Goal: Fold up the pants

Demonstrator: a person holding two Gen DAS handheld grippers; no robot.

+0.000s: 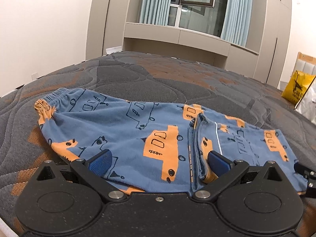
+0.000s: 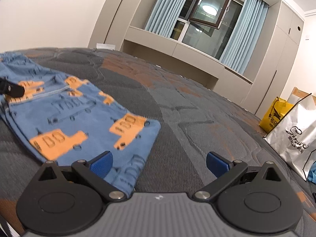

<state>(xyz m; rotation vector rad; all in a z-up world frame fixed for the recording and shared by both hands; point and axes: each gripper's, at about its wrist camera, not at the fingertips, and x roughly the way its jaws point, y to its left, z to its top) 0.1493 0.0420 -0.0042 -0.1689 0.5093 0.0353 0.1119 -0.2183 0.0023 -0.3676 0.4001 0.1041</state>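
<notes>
Blue pants [image 1: 122, 126] printed with orange trucks lie flat across the quilted grey and orange mattress [image 1: 158, 75]. Their elastic waistband [image 1: 51, 96] is at the far left. A stacked fabric edge [image 1: 197, 138] runs toward my right pad. My left gripper [image 1: 159, 161] is open low over the near edge of the pants, with cloth lying between its blue pads. In the right wrist view the pants [image 2: 75, 118] are blurred at the left. My right gripper [image 2: 159, 164] is open, its left pad over the pants' corner and its right pad over bare mattress [image 2: 197, 108].
A yellow bag [image 2: 274, 114] and a silver bag [image 2: 292, 134] stand at the mattress's right side. Beige cabinets and a curtained window [image 1: 197, 6] fill the far wall. The far half of the mattress is bare.
</notes>
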